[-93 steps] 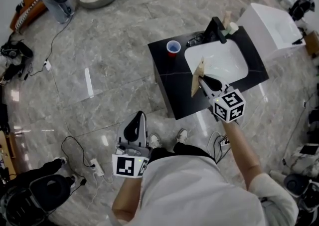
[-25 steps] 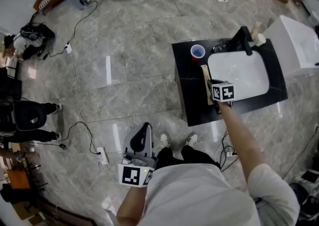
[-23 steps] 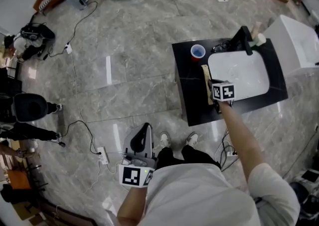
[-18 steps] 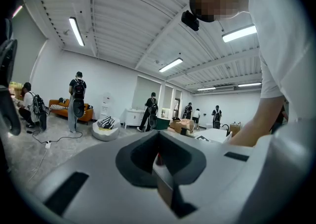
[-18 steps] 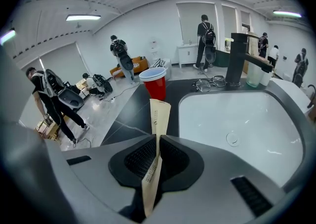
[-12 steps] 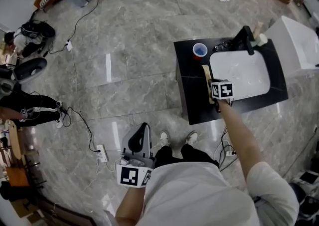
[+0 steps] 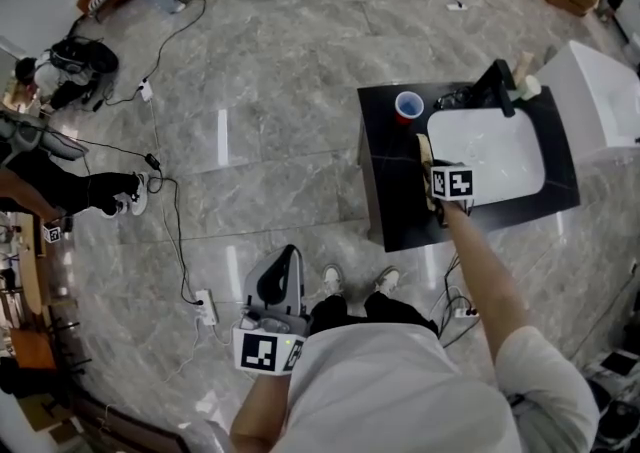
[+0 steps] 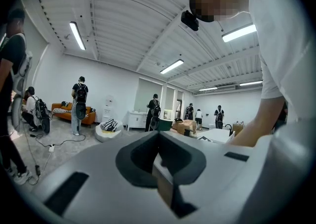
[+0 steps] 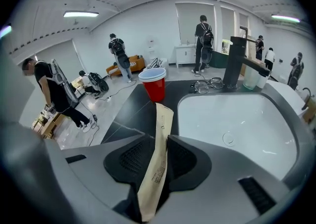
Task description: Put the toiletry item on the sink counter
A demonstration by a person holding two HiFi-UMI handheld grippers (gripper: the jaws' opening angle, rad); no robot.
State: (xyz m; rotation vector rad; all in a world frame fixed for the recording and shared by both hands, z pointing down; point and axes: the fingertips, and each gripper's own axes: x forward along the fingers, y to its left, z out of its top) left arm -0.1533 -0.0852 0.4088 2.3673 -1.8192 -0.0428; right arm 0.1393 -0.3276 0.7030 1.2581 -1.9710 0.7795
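Since a second ago, my right hand-held gripper (image 9: 160,141) is opening around the long tan paper toiletry packet (image 9: 159,158), along the black bench's (image 7: 392,209) left edge beside the white basin (image 7: 490,156); my left hand-held gripper (image 8: 158,144) is closed, empty.

White short-sleeved shirt (image 7: 400,391); grey tongs (image 7: 283,259); black-white marker cubes (image 7: 452,182).

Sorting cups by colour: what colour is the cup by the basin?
The cup is red, clearest in the right gripper view.

The right arm (image 7: 478,259) is outstretched, right gripper (image 9: 159,138) jaws opening with a packet (image 9: 163,116) between; left gripper (image 8: 158,134) low, jaws together.
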